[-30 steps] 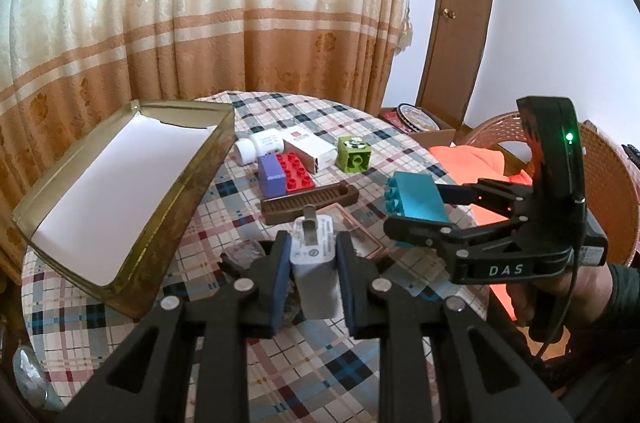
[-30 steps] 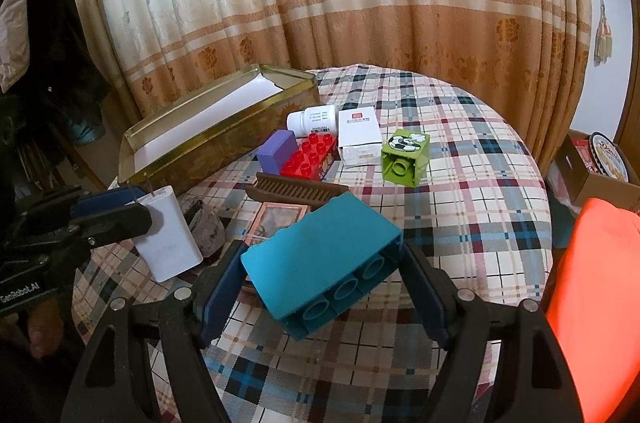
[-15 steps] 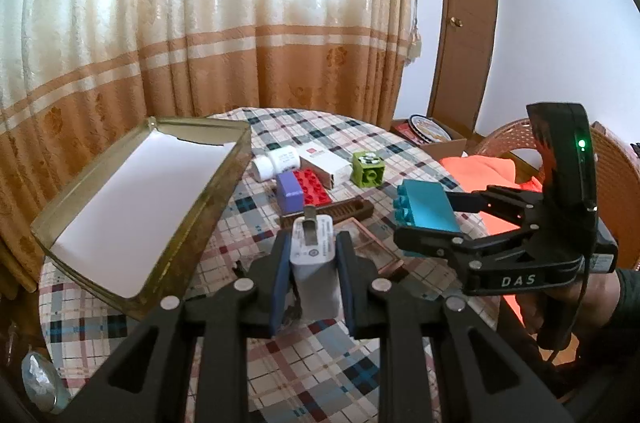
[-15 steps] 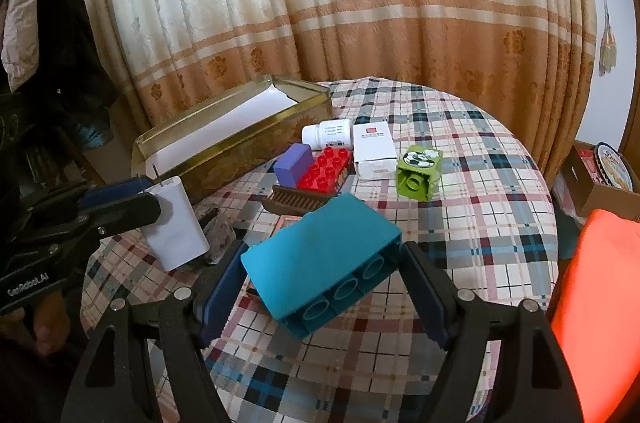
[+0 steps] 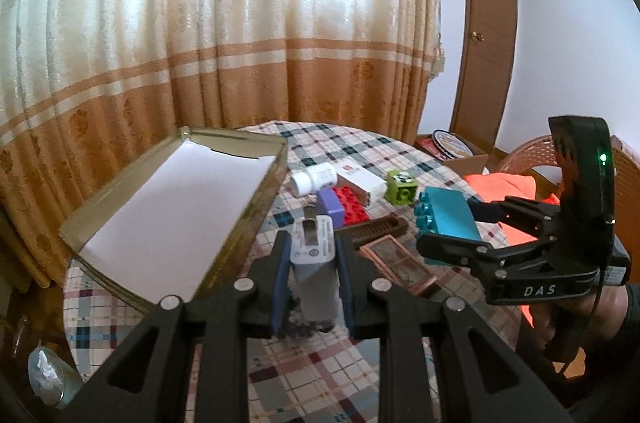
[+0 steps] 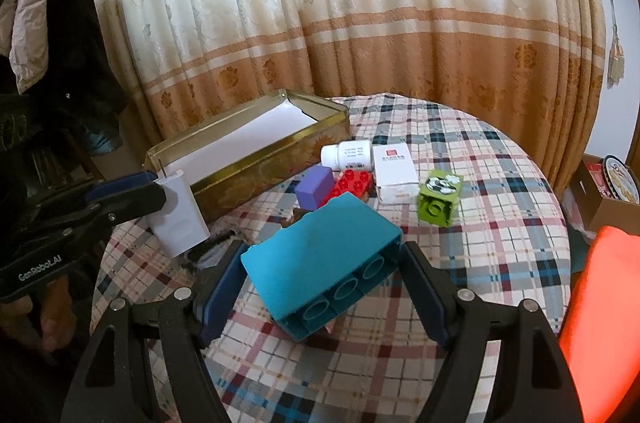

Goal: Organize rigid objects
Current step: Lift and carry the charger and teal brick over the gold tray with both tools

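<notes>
My left gripper (image 5: 312, 247) is shut on a white charger (image 5: 314, 263), held upright above the checked tablecloth just right of the open gold tin (image 5: 256, 219). The tin has a white lining with nothing in it. My right gripper (image 6: 322, 283) is shut on a teal building brick (image 6: 316, 259), tilted with its hollow underside toward the camera and held in the air over the table's near side. In the left wrist view the teal brick (image 5: 450, 215) hangs to the right of the charger. The right wrist view shows the charger (image 6: 180, 215) beside the tin's wall (image 6: 256, 163).
On the cloth past the grippers lie a white bottle (image 5: 314, 179), a white carton (image 5: 360, 181), a green cube (image 5: 401, 187), a purple brick (image 5: 331, 205), a red brick (image 5: 352, 205), a brown comb (image 5: 376, 229) and a pink frame (image 5: 400, 263). An orange cloth (image 6: 600, 303) covers a chair at right.
My left gripper has risen and drawn back with the charger, so the table looks lower and farther. The right gripper keeps the teal brick and has tipped up slightly.
</notes>
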Motion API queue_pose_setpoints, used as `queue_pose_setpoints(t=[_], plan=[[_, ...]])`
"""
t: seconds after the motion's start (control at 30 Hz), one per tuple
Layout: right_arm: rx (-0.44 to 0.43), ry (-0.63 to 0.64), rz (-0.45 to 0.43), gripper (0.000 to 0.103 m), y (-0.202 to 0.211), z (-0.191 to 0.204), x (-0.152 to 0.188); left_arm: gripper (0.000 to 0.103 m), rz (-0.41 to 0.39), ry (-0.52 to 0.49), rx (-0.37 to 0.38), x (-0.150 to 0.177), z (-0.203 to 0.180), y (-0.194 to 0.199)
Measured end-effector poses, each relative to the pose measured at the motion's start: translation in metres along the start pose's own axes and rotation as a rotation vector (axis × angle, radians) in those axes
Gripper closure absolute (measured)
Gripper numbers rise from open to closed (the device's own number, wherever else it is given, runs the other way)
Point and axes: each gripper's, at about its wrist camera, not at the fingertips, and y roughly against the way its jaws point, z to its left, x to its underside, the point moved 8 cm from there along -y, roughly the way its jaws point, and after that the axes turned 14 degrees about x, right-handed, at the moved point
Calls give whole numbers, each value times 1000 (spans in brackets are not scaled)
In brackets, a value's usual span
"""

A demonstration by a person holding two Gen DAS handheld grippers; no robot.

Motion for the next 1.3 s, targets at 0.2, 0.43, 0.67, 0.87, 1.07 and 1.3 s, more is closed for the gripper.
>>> queue_pose_setpoints(t=[0.2,0.43,0.67,0.87,1.07,1.3], plan=[[-27,14,-15,25,-2,16,-10,83,-19,26,-44,-7,22,7],[-55,52,-22,25,-6,36,-23,83,-42,51,-78,-14,42,17],[-92,113,-27,25,-16,65,-45,83,-50,71,-111,-18,63,20],[-135,156,-22,25,-33,95,-62,83,-50,82,-151,-22,86,23],[-157,186,-23,25,-48,116,-81,83,-30,112,-200,-23,112,20],[-163,208,-13,25,-69,131,-97,83,5,154,-238,-24,137,12]])
